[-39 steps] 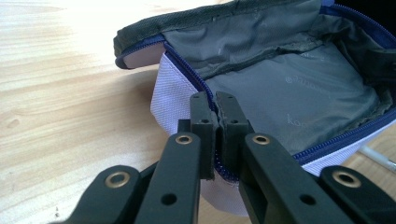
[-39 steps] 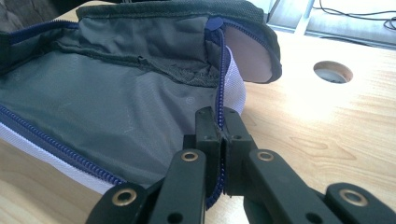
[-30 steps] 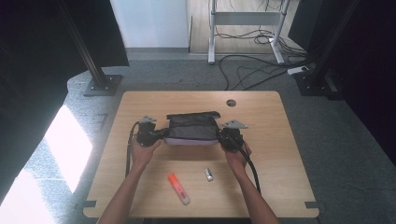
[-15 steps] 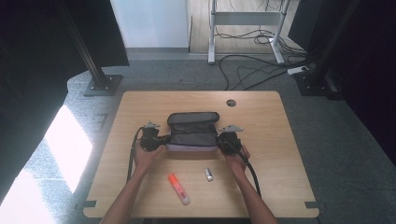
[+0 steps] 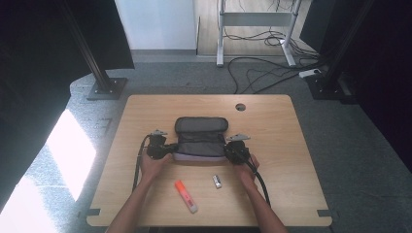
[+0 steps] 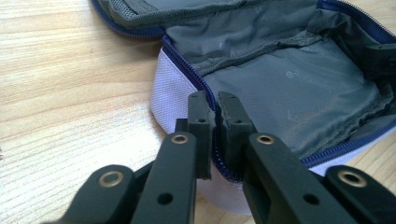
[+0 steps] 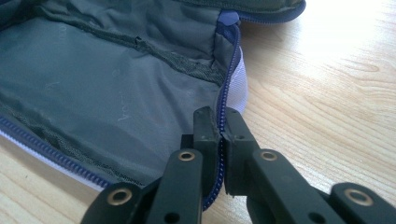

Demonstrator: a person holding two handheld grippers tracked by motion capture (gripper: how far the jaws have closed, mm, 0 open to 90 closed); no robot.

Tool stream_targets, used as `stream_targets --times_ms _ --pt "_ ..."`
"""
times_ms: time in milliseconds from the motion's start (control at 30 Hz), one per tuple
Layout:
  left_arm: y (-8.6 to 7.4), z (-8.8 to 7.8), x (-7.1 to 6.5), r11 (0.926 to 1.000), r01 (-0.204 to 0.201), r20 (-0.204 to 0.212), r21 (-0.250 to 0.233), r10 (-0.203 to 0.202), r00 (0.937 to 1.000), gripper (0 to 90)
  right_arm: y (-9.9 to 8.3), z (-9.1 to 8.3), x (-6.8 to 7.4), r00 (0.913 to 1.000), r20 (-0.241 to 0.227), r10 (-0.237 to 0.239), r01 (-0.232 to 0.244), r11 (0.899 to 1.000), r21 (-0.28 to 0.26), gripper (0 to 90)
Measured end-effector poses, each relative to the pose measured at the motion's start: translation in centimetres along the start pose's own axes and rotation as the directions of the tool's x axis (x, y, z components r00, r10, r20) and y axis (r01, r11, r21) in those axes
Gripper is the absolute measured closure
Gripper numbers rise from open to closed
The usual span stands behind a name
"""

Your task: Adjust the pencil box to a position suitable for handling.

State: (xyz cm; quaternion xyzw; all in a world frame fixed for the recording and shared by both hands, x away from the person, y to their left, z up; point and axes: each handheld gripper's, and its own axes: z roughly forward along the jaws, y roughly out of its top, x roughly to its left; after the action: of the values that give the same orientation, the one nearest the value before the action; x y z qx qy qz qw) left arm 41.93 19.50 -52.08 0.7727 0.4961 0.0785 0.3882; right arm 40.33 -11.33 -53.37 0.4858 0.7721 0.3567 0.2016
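An open pouch (image 5: pixel 200 138) with a grey lining, a blue zipper and white sides lies in the middle of the wooden table (image 5: pixel 291 145). Its lid is folded back on the far side. My left gripper (image 5: pixel 170 149) is at the pouch's left end. In the left gripper view the left gripper (image 6: pixel 214 100) pinches the zipper rim of the pouch (image 6: pixel 280 88) between its pads. My right gripper (image 5: pixel 229 150) is at the right end. In the right gripper view the right gripper (image 7: pixel 219 116) is closed on the blue zipper edge of the pouch (image 7: pixel 93 93).
An orange highlighter (image 5: pixel 186 196) and a small silver object (image 5: pixel 217 181) lie on the table near the front edge, between the person's forearms. A round cable hole (image 5: pixel 240 107) is at the back. Cables trail from both grippers toward the front.
Both hands have sunk and brought the pouch down onto the table. It now sits lower and flatter, with its lid laid back.
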Motion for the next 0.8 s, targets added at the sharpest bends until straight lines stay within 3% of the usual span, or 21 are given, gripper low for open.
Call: stream_targets --times_ms 133,200,233,367,400,567,800 --pt "0.0 0.0 0.0 1.0 0.006 -0.002 0.001 -0.006 1.0 77.7 0.0 0.0 0.0 0.9999 0.0 -0.01 0.01 1.0 0.004 81.5" --pt "0.0 0.0 -0.1 0.9999 0.01 -0.007 0.002 -0.01 0.9999 65.5 0.0 0.0 0.1 0.9999 -0.004 -0.014 0.014 1.0 0.009 78.6" --pt "0.0 0.1 -0.1 0.9999 0.01 -0.014 0.005 -0.01 0.9999 65.5 0.0 -0.1 0.1 0.9999 -0.005 -0.016 0.016 1.0 0.01 76.6" --pt "0.1 0.3 -0.1 0.9998 0.02 -0.057 0.001 -0.02 0.9982 28.4 0.1 -0.3 0.0 0.9997 0.004 -0.022 0.022 1.0 0.0 54.4" --pt "0.1 0.2 0.0 0.9997 0.021 -0.06 -0.012 -0.022 0.998 21.8 0.1 -0.6 -0.2 0.9999 -0.012 -0.006 0.006 1.0 -0.018 50.3" --pt "0.2 -0.4 -0.2 0.9996 0.008 -0.049 -0.028 -0.009 0.9987 17.3 0.3 -1.5 -0.8 0.9993 -0.029 0.023 -0.024 0.998 -0.055 46.5" --pt "0.0 -1.4 -0.6 0.9984 -0.042 -0.049 -0.039 0.04 0.998 19.2 0.3 -3.0 -1.3 0.9983 -0.059 0.0 -0.005 0.997 -0.083 45.0"
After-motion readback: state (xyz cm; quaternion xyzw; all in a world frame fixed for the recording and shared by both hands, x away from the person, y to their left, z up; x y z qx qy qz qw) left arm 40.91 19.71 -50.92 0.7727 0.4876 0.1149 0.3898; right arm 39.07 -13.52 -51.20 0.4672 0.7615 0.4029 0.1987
